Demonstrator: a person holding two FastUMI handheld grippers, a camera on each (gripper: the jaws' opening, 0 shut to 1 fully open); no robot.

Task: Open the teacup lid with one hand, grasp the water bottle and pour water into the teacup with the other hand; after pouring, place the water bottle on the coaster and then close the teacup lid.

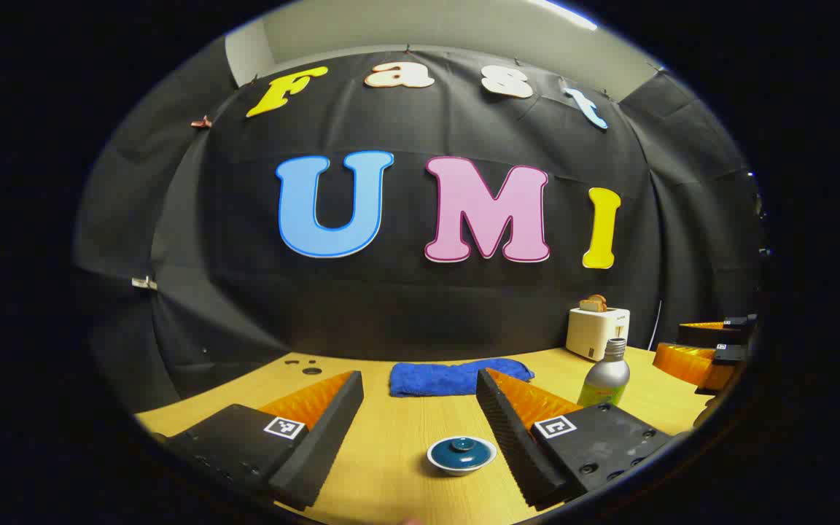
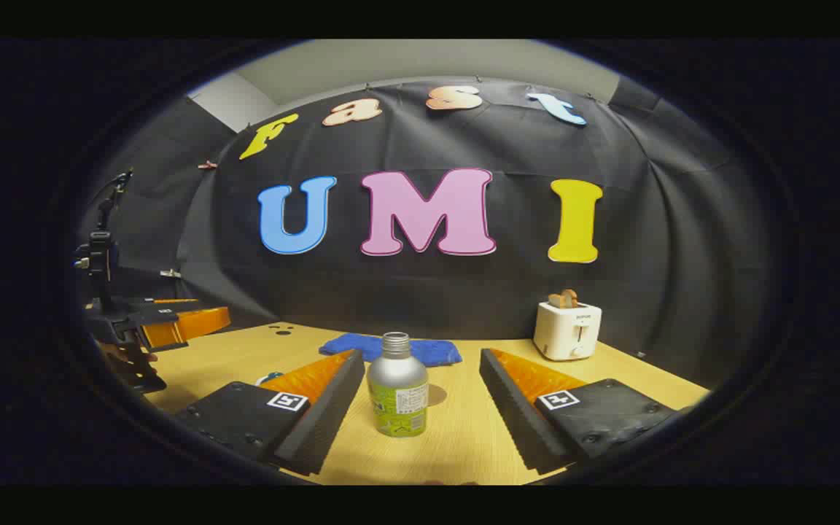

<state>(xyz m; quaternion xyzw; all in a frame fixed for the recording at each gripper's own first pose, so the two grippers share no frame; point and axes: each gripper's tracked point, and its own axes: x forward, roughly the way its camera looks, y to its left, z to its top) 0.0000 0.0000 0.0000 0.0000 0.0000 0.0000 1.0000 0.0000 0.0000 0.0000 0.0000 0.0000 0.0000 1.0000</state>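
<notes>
We hold the left hand-held gripper [image 1: 420,419] spread apart, the blue-lidded white ceramic teacup [image 1: 461,455] on the surface lying just ahead between its fingers

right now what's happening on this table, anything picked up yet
Nothing is held yet. A person has a gripper in each hand, both open above the wooden table. The left gripper is lined up on the teacup, whose lid is on. The right gripper faces the uncapped water bottle, which stands upright between its fingers without being touched. A blue cloth and a toaster sit farther back.
</notes>
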